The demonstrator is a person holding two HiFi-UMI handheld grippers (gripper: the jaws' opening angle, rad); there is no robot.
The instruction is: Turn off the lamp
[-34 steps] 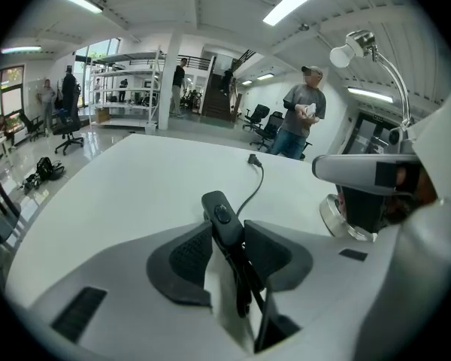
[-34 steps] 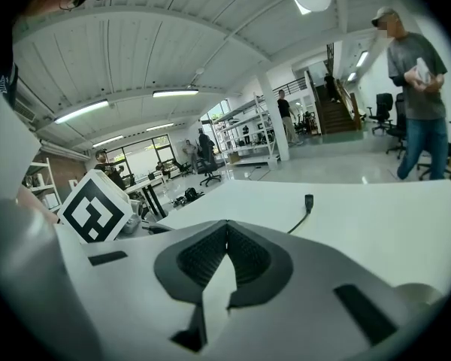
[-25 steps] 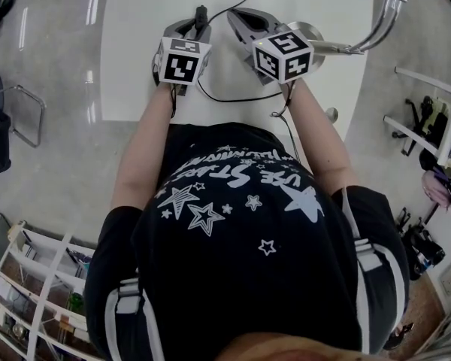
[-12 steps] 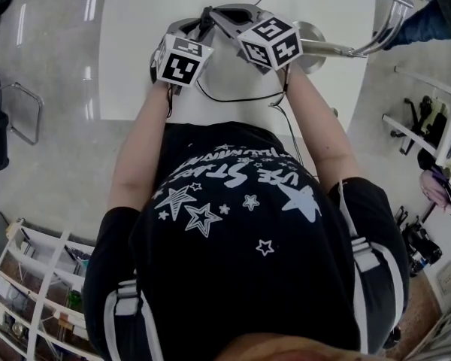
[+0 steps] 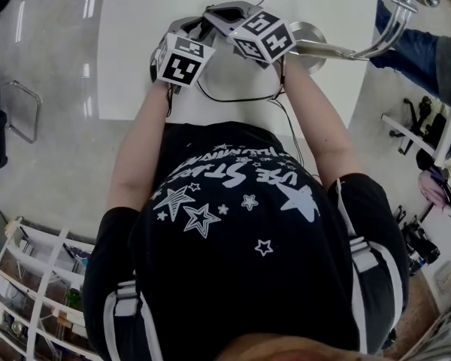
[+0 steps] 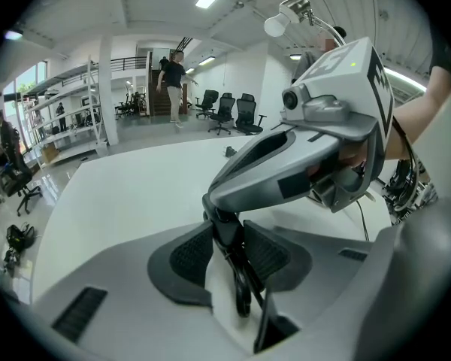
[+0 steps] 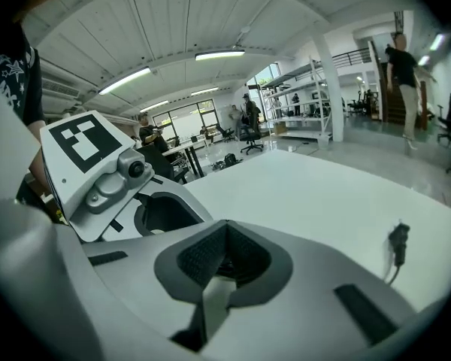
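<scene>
The likely slip is at the cord switch (image 6: pixel 239 277). If the right tongs (image 7: pixel 224 258) push off-centre, they could skid off the button. They could also tip the switch out of the left tongs (image 6: pixel 229 250), and a hard shove may tug the cord and drag the lamp (image 5: pixel 312 36).

The left tongs grip the switch between their pads. The right tongs are closed on nothing, and their tip meets the top of the switch. Both forearms reach out over the tabletop (image 5: pixel 135 51), close together and angled downward, with the right crossing toward the left. The lamp stands on the tabletop, off to the right.
</scene>
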